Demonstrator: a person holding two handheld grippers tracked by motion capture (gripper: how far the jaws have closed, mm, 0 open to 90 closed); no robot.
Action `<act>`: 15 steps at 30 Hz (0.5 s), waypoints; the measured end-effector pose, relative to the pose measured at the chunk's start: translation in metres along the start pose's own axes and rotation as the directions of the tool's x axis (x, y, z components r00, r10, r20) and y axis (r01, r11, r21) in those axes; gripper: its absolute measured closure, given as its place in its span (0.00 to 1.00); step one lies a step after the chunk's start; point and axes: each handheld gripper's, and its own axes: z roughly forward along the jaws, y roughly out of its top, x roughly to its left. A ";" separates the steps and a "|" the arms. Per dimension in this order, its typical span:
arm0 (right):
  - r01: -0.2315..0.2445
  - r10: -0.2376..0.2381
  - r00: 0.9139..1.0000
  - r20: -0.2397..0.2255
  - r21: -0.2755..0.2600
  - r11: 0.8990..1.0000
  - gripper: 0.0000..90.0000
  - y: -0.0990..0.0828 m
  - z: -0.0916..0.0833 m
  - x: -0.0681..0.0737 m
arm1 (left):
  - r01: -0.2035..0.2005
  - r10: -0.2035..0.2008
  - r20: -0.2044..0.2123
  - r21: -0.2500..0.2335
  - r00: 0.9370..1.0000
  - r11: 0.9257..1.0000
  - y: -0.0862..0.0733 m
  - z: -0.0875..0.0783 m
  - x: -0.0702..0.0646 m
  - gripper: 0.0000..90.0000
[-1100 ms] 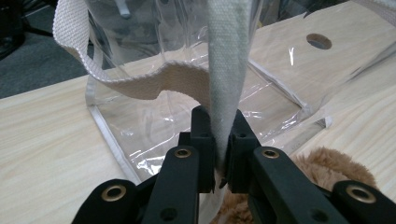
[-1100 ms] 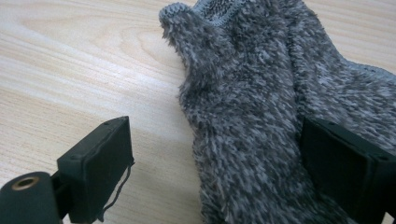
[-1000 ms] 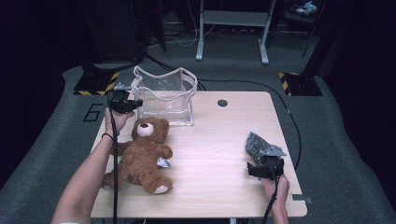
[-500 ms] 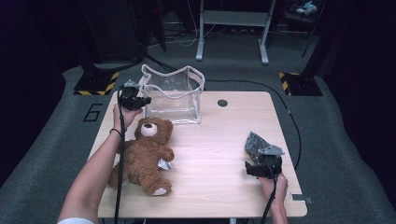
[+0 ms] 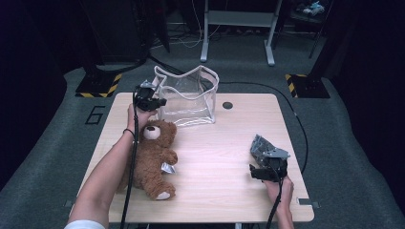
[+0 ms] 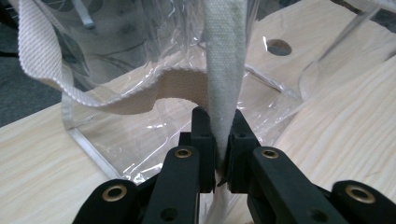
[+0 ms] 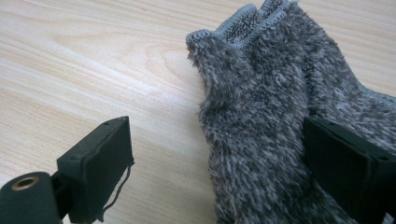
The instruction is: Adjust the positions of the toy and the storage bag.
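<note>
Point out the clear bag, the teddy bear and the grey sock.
clear bag (image 5: 188, 98), high view, front wall.
teddy bear (image 5: 149, 155), high view, belly.
grey sock (image 7: 261, 116), right gripper view, fuzzy middle.

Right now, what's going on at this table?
A person is working with a gripper in each hand. The left gripper is shut on the white strap of a clear plastic bag standing at the far side of the wooden table. A brown teddy bear lies beside that forearm. The right gripper sits open near the table's right edge, one jaw against a fuzzy grey sock, not clamping it.
</note>
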 end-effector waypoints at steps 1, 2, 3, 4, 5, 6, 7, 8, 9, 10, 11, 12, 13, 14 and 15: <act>0.003 -0.003 1.000 -0.002 0.000 1.000 0.10 0.000 0.000 0.000 | -0.001 0.001 0.010 0.005 1.000 1.000 0.001 0.001 -0.002 0.94; 0.004 -0.004 1.000 -0.002 0.003 1.000 0.10 0.001 -0.001 0.001 | 0.000 0.000 0.008 -0.008 1.000 1.000 0.002 0.004 -0.004 0.94; -0.003 0.003 1.000 0.003 -0.001 1.000 0.10 0.001 0.000 0.002 | 0.002 -0.002 0.013 -0.005 1.000 1.000 0.003 0.005 -0.006 0.94; -0.004 0.004 1.000 0.005 -0.003 1.000 0.10 0.001 0.000 0.002 | -0.003 0.003 0.016 -0.003 1.000 1.000 0.004 0.006 -0.007 0.94; 0.008 -0.008 1.000 -0.003 0.002 1.000 0.10 0.001 0.000 0.001 | 0.001 -0.001 0.020 -0.009 1.000 1.000 0.004 0.008 -0.010 0.94; 0.006 -0.006 1.000 -0.002 0.004 1.000 0.10 0.002 0.000 0.002 | -0.001 0.001 0.020 -0.007 1.000 1.000 0.005 0.010 -0.012 0.94; 0.006 -0.006 1.000 -0.003 0.003 1.000 0.10 0.002 0.000 0.002 | -0.003 0.003 0.025 -0.006 1.000 1.000 0.006 0.011 -0.013 0.94; 0.007 -0.006 1.000 -0.004 0.004 1.000 0.10 0.002 0.000 0.002 | -0.009 0.009 0.026 -0.002 1.000 1.000 0.007 0.012 -0.015 0.94; 0.007 -0.007 1.000 -0.003 0.003 1.000 0.10 0.002 0.000 0.002 | -0.009 0.009 0.032 0.000 0.999 1.000 0.008 0.013 -0.017 0.94; 0.003 -0.003 1.000 -0.003 0.003 1.000 0.10 0.002 0.000 0.003 | -0.013 0.013 0.033 0.001 0.999 1.000 0.009 0.015 -0.019 0.94; 0.010 -0.010 1.000 -0.006 0.005 1.000 0.10 0.002 -0.001 0.002 | -0.012 0.012 0.036 -0.001 0.999 1.000 0.009 0.016 -0.021 0.94; 0.010 -0.010 1.000 -0.005 0.006 1.000 0.10 0.002 -0.001 0.002 | -0.014 0.014 0.039 0.004 0.999 1.000 0.010 0.017 -0.023 0.94; 0.009 -0.009 1.000 -0.006 0.006 1.000 0.10 0.002 -0.001 0.003 | -0.013 0.014 0.043 -0.004 0.999 1.000 0.010 0.019 -0.025 0.94; 0.009 -0.009 1.000 -0.009 0.002 1.000 0.10 0.003 0.000 0.003 | -0.013 0.013 0.044 -0.003 0.999 1.000 0.011 0.020 -0.027 0.94; 0.010 -0.010 1.000 -0.008 0.001 1.000 0.10 0.003 0.000 0.002 | -0.014 0.014 0.047 -0.003 0.999 1.000 0.012 0.021 -0.029 0.94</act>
